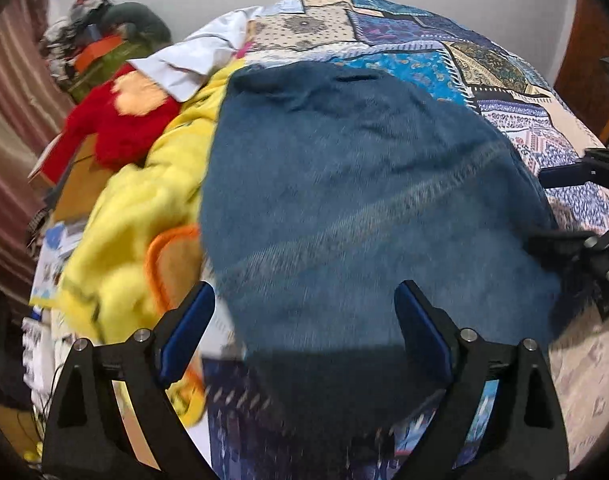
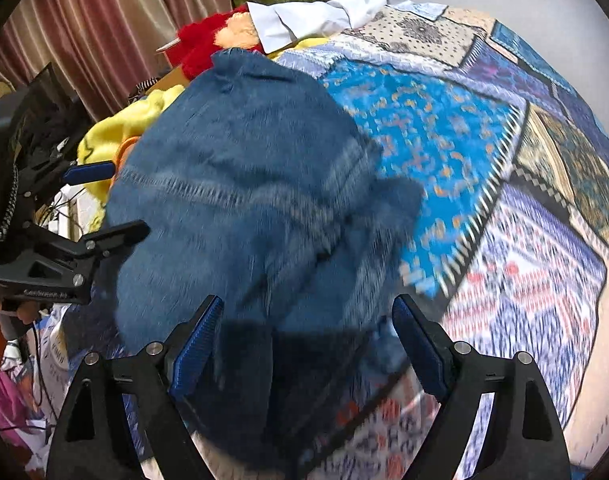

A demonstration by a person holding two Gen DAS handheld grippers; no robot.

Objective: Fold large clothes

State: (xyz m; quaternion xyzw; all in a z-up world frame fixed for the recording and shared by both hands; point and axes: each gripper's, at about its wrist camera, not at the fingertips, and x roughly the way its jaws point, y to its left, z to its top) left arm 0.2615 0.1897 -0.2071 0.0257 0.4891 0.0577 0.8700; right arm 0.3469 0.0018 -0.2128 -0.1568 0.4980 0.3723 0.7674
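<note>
Jeans: I see a pair of blue denim jeans (image 1: 356, 184) lying on the bed, folded into a broad bundle with a lighter stitched seam running across it; in my right wrist view the same jeans (image 2: 244, 200) fill the middle, with a loose flap sticking out toward the bedspread.
Left tongs: my left tongs (image 1: 304, 332) hover over the near edge of the denim, jaws spread wide, nothing between the blue pads; they also show from the side at the left edge of my right view (image 2: 108, 204), again parted.
Right tongs: my right tongs (image 2: 306, 340) are released too, both fingers well apart above the near end of the jeans; in my left view they show at the right edge (image 1: 564, 204), just beside the denim's right side.
Contact: I cannot tell whether any fingertip touches the cloth; both views are blurred there.
Bedspread: a patchwork bedspread (image 2: 484, 160) in blue, white and cream panels covers the bed under and to the right of the jeans.
Left of jeans: a yellow blanket (image 1: 144, 208) with an orange-edged patch lies against the denim's left edge.
Far side: a red plush toy (image 1: 120, 132) sits beyond the yellow blanket, with a white garment (image 1: 196, 60) just beside it at the head of the bed.
Background: a striped pinkish curtain (image 2: 84, 32) hangs behind the bed's left side.
</note>
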